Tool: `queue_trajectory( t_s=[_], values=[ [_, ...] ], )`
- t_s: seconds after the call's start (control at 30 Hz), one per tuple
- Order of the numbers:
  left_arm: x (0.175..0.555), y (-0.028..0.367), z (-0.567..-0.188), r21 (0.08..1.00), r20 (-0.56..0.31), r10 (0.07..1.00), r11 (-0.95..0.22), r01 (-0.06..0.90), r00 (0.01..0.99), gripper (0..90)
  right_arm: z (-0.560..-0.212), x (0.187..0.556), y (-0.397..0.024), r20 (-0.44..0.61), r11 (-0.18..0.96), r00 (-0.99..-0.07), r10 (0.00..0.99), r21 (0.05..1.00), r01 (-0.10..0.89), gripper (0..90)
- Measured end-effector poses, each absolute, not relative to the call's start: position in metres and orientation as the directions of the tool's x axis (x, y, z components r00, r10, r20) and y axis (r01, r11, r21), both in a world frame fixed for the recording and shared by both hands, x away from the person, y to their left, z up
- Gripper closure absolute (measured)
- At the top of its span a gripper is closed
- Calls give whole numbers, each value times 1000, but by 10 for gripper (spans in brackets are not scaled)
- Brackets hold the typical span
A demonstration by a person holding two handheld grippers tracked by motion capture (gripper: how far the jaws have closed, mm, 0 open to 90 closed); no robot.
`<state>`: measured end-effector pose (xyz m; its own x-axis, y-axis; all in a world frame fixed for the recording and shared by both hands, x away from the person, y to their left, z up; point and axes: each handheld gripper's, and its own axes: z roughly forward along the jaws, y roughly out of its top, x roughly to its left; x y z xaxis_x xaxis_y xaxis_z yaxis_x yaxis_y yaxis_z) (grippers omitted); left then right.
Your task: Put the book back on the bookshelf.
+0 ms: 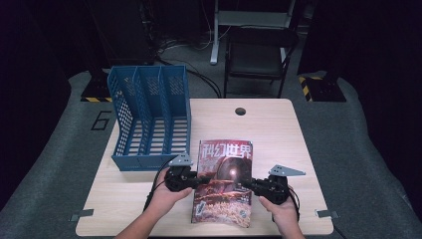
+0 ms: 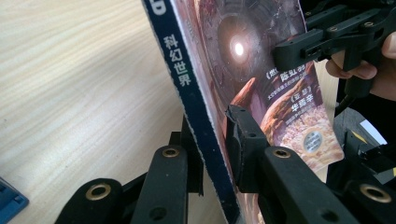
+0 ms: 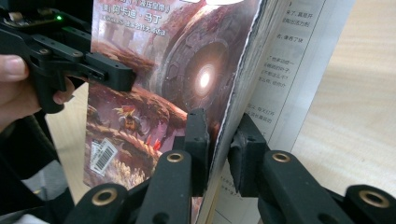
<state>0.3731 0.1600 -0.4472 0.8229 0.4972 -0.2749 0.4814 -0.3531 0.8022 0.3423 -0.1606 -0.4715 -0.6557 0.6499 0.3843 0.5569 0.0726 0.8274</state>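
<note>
A science-fiction magazine [image 1: 222,183] sits over the near middle of the light wooden table [image 1: 278,129], gripped from both sides. The left gripper [image 1: 195,178] is clamped on its dark blue spine edge [image 2: 196,107], and the right gripper [image 1: 249,184] pinches the open page edge [image 3: 233,116]. A blue three-slot file rack [image 1: 149,119] stands just behind the left gripper.

Magazine [image 1: 224,181] lies right of file rack [image 1: 149,117].
</note>
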Motion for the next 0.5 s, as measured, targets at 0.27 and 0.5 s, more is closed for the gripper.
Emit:
queue_trajectory(
  t_s=[0.27,0.5],
  values=[
    [372,165,-436,833,-242,512,-326,447,824,799,-454,334,-151,215,140,-689,692,896,421,824],
    [370,169,-428,856,-203,522,-316,408,829,824,-441,326,-143,95,174,-695,712,936,306,848]
  ],
)
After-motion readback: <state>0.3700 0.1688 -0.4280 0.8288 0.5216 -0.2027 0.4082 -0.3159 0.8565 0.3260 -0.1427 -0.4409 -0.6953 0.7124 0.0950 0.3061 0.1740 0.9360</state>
